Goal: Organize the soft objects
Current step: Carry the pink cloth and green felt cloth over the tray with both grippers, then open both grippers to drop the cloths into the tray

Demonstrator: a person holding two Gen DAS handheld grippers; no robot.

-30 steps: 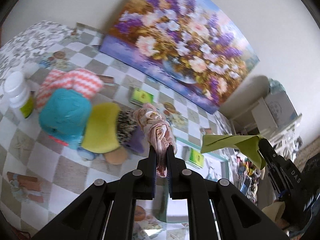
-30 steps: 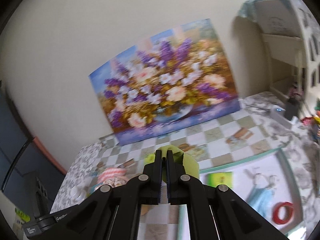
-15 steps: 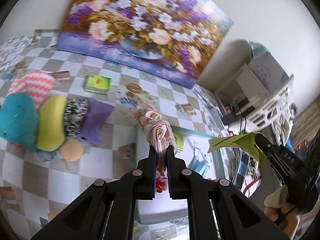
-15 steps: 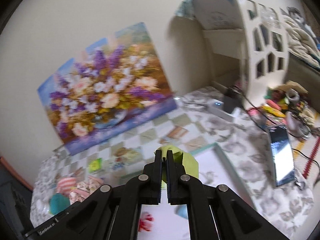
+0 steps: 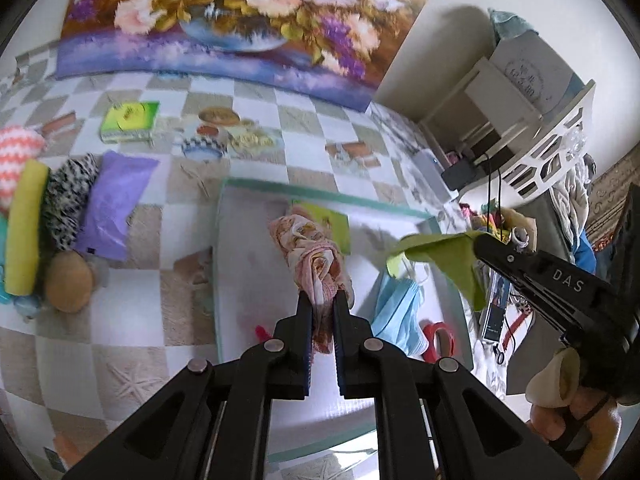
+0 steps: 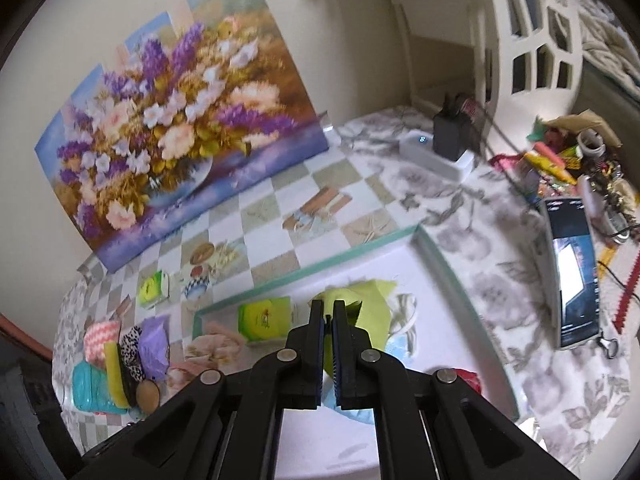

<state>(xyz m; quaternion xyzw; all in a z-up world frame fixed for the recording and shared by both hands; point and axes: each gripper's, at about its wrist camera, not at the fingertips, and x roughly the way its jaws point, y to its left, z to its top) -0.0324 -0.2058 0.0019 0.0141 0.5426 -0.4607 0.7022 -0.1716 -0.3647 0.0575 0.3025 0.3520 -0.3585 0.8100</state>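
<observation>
My left gripper [image 5: 323, 300] is shut on a pink floral cloth [image 5: 312, 252], which hangs over the white tray [image 5: 224, 240] with its green rim. My right gripper [image 6: 328, 312] is shut on a lime-green cloth [image 6: 368, 308], also above the tray [image 6: 440, 248]; in the left wrist view that right gripper [image 5: 478, 240] reaches in from the right with the green cloth [image 5: 444, 256] dangling. In the tray lie a blue face mask [image 5: 396, 312], a green packet [image 5: 332, 224] and a red ring [image 5: 440, 340].
A row of soft things lies on the checked tablecloth left of the tray: a purple pouch [image 5: 112, 208], a leopard-print cloth [image 5: 68, 208], a yellow sponge [image 5: 24, 232], a tan puff [image 5: 68, 280]. A flower painting [image 5: 224, 20] leans on the wall. A tablet [image 6: 572, 272] and clutter sit right.
Both grippers have swung right and lower, from above the pile of soft things to above the tray, each still holding its cloth.
</observation>
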